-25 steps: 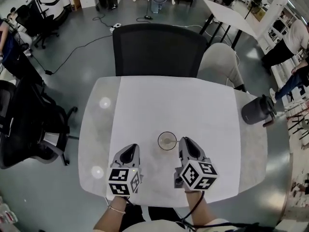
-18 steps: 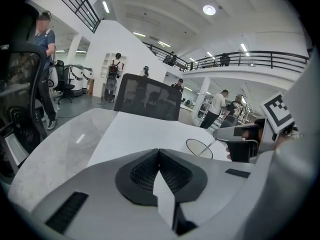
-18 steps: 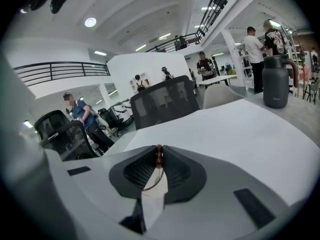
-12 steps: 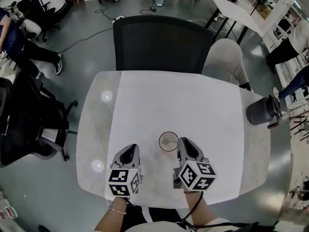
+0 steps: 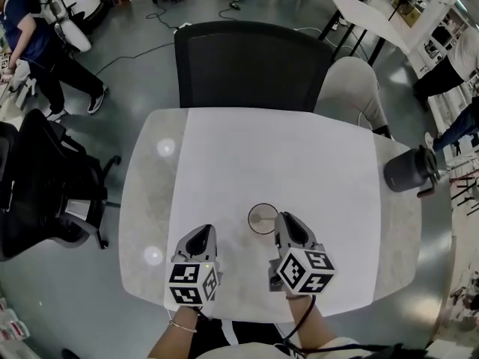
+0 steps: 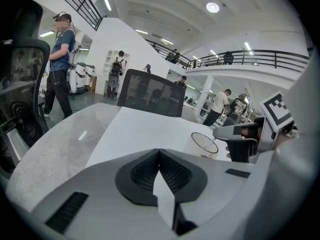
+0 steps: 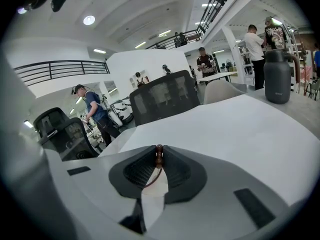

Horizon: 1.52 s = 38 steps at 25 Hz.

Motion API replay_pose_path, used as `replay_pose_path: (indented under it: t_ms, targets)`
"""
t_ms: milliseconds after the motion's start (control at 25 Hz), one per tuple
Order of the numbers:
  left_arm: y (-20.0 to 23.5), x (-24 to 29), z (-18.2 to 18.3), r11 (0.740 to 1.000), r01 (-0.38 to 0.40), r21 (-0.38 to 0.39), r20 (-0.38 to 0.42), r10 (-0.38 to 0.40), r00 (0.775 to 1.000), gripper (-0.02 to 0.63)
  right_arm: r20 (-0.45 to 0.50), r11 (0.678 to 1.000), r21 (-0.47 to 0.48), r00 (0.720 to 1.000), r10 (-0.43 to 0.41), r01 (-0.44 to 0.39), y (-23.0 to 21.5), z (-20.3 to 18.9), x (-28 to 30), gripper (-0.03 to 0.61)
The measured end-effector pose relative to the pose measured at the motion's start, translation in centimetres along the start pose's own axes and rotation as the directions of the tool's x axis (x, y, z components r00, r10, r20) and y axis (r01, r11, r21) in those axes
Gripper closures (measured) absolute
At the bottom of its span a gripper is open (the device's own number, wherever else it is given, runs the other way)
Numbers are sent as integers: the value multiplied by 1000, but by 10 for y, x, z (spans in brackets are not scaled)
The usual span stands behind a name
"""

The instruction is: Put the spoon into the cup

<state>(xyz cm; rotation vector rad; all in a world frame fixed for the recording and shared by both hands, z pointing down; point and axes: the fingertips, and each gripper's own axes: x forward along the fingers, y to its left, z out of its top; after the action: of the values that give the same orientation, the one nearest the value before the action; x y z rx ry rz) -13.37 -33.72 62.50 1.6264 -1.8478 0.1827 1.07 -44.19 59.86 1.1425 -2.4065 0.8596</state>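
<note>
In the head view the clear cup stood on the white sheet covering the table. The right gripper had its tips just beside the rim at 4 o'clock, and the left gripper sat apart at 8 o'clock; what lay inside the cup was too small to make out there. The left gripper view showed its own jaws pressed together on nothing, and at 2 o'clock a thin pale line, probably the spoon, slanted from the right gripper's tips down into the cup. The right gripper view showed those jaws pinched narrowly on a small brown beaded end, apparently the spoon's handle; the cup itself was hidden below them. I judged the spoon to be in the cup but not yet released, so the next move called for parting the right jaws gently and lifting clear without knocking the cup. Whether the spoon's bowl touched bottom could not be told.
</note>
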Motion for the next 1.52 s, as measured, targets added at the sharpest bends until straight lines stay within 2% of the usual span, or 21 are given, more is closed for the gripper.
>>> replay_pose_path:
  t_ms: [440,680,1040,1320,1520]
  targets:
    - [5,-6,1,1000,-7,0,3,7,1000,595,17,1000,15,1000,-18,17,-5,2,-2,514]
    - [6,-10,6,1000,0,4,10,0,1000,595,32,999,24,999,-40,40,-8,5,-7,476]
    - [1,-20,22,1000,11,29,46,-12,999,595,73,996,33,994,-85,83,-12,17,-28,468]
    - [-11,-35,47,997,45,70,94,-51,994,595,115,988,41,982,-151,148,-15,26,-60,468]
    - [-29,-38,64,989,102,105,130,-116,985,595,169,982,41,968,-186,182,-18,37,-84,469]
